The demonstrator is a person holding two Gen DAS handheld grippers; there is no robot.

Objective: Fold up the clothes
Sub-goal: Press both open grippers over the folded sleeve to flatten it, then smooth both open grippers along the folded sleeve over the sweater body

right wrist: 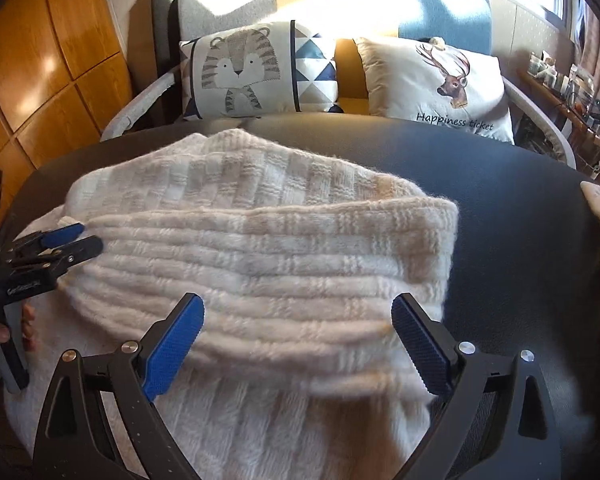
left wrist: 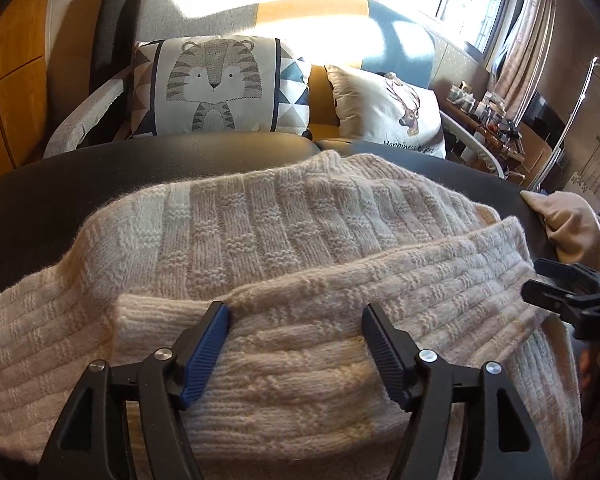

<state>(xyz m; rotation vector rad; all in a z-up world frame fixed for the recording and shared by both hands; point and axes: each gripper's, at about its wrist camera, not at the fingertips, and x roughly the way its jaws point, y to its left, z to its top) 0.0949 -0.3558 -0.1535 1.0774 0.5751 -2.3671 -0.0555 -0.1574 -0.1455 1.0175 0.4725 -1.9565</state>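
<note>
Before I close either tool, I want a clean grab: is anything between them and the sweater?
Nothing visible. The left tool and right tool both hang open directly over the folded cream sweater on the dark table. The beige cloth lies off at the table's right edge.

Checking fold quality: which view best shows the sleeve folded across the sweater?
Right wrist view: the folded sleeve spans the cream knit sweater, cuff edge visible. Left wrist view shows the sleeve obliquely, partly behind the fingers.
</note>
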